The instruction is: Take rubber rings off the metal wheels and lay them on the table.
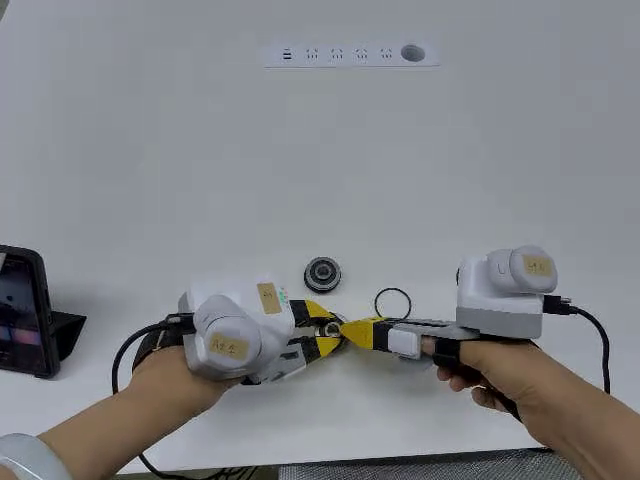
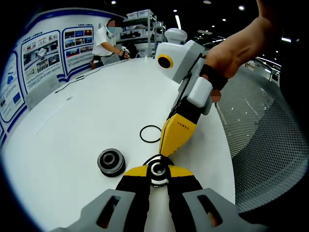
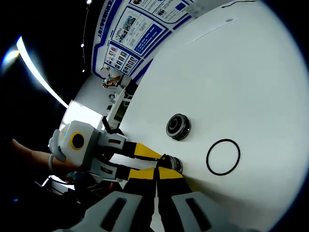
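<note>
The white table (image 1: 200,150) carries everything. A dark tablet (image 1: 22,310) stands propped at its left edge, and a white power strip (image 1: 350,54) lies flat toward the far edge, about midway across.

Near the front edge the two grippers meet tip to tip. The left gripper (image 1: 325,336), gripped in the left hand (image 1: 170,385), reaches in from the left. In the left gripper view its yellow-tipped jaws (image 2: 158,170) are clenched on the held wheel (image 2: 158,171), one jaw on each side, so the wheel sits up off the surface between them. The right gripper (image 1: 348,328), gripped in the right hand (image 1: 490,370), comes in from the right. In the right gripper view its jaws (image 3: 157,173) are pressed together with no real gap, and their tips sit against the rim of the held wheel (image 3: 173,164). Whether they pinch the rubber band on that rim cannot be told.

The free wheel (image 1: 322,273) lies flat on the table just beyond the gripper tips, toward the far edge, touching neither gripper. Its dark outer band is in place around a metal hub.

The loose rubber ring (image 1: 393,303), a thin black circle, lies flat beside the free wheel on its right, apart from it and just beyond the right gripper's jaws.
</note>
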`<action>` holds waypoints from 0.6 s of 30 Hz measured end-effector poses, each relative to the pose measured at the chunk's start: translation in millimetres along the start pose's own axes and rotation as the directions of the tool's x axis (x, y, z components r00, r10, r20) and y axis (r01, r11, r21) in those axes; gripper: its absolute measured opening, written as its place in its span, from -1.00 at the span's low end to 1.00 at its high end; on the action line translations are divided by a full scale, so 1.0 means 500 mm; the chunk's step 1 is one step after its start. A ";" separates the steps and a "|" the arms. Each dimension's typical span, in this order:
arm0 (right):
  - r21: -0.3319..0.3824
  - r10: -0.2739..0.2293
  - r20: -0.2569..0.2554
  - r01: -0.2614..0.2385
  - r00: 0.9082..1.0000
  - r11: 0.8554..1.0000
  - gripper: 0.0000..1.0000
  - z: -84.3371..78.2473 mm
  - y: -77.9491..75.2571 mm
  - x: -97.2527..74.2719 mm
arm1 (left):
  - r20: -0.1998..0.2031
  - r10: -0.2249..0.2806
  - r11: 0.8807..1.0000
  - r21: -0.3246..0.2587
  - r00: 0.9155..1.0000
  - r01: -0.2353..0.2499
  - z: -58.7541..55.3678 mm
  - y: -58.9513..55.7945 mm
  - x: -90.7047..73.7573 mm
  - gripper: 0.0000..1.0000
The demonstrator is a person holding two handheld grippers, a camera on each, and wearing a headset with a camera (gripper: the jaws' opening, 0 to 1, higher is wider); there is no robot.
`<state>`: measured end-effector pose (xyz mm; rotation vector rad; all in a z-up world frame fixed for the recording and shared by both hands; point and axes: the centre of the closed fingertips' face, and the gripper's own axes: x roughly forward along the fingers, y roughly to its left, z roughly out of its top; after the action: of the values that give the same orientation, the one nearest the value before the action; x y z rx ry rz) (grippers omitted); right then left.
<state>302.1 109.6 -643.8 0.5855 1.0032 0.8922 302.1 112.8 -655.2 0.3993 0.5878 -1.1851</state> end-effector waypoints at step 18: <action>-0.010 -0.045 -0.005 0.045 0.999 0.999 -0.97 -0.006 -0.016 0.001 | 0.016 0.025 0.999 0.031 1.000 -0.025 0.008 0.007 -0.016 -0.66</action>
<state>302.4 105.8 -651.2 0.5503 1.0123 0.8595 304.1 117.5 -647.0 0.4222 0.5499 -1.1735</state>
